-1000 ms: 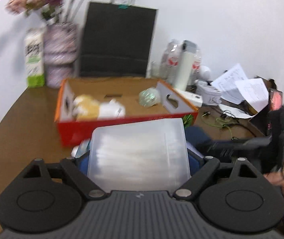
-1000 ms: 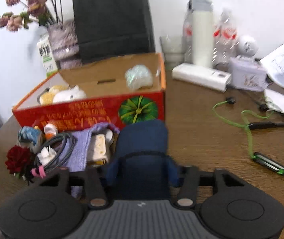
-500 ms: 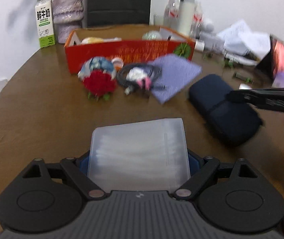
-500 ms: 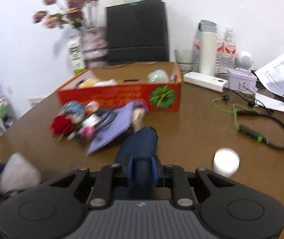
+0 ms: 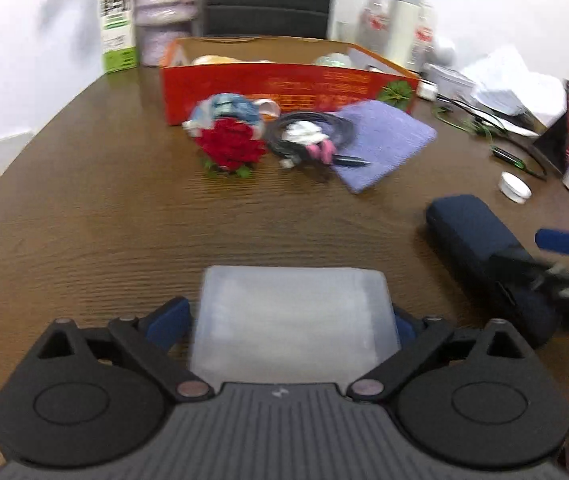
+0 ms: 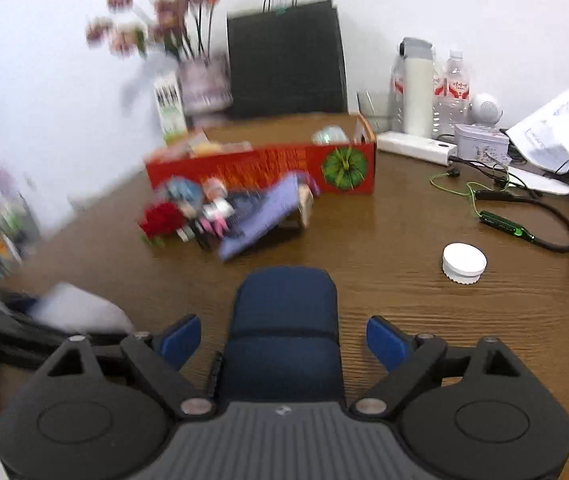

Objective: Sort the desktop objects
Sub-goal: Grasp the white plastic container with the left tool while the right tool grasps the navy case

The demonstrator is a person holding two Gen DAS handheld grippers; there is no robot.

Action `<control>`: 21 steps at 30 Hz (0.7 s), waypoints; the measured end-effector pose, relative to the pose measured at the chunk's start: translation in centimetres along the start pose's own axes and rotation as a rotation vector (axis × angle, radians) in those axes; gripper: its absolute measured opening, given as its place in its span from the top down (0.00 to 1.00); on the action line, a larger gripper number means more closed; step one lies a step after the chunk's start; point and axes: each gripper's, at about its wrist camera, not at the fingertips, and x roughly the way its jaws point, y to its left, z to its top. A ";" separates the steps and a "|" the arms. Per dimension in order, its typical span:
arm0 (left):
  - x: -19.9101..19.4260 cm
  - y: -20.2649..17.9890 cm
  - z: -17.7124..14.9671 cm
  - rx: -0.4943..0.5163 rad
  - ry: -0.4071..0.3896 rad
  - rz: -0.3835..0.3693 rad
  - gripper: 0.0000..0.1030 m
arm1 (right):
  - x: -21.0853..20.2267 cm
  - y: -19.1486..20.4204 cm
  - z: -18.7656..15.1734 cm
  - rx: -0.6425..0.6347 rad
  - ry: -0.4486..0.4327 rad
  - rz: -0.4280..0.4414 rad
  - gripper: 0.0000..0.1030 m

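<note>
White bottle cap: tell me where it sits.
The white bottle cap lies on the table, right of the navy case, near the green-tipped cable.

Navy case (image 6: 284, 320), frosted-white box (image 5: 294, 320), red carton (image 5: 284, 80).
</note>
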 end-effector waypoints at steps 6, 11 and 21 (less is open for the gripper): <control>-0.7 -0.5 -0.7 0.052 -0.044 -0.015 0.19 | 2.3 1.5 -0.5 -0.063 0.032 -0.031 0.35; -1.8 -1.4 -1.8 0.085 -0.073 -0.065 0.19 | 0.7 0.9 -1.0 -0.035 0.022 0.017 0.41; -4.9 -0.4 4.9 -0.016 -0.235 -0.121 0.19 | -3.5 -2.3 2.1 0.084 -0.050 0.094 0.42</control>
